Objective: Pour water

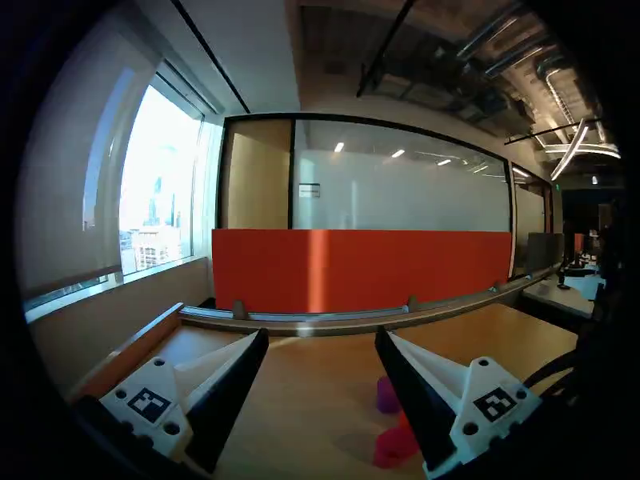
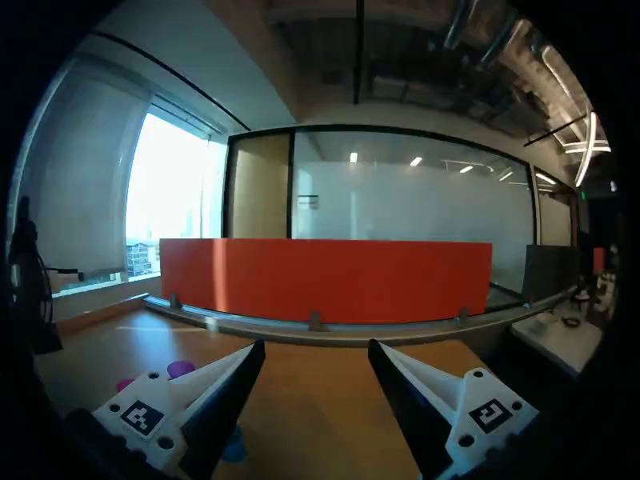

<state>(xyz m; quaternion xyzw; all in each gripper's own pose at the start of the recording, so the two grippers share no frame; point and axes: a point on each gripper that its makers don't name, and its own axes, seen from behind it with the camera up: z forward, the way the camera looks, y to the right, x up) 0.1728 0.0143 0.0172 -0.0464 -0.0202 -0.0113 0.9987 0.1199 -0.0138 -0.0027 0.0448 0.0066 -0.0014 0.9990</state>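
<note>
Right now the left gripper (image 1: 320, 334) and the right gripper (image 2: 314, 346) both gape wide and hold nothing above the wooden desk (image 1: 320, 400). What look like a purple cup (image 1: 388, 395) and a pink cup (image 1: 392, 448) sit low, half hidden behind one finger of the left gripper. A careless descent could knock them over.

Surface (image 1: 320, 408): smooth wood-grain top with a soft sheen. Fingers (image 1: 228, 388): matt plastic, white bodies with black inner faces. Pink cup (image 1: 392, 448) and purple cup (image 1: 387, 396): smooth plastic. Divider (image 1: 360, 272): matt orange panel above a metal rail (image 1: 320, 318). Wall (image 1: 400, 192): frosted glass.
</note>
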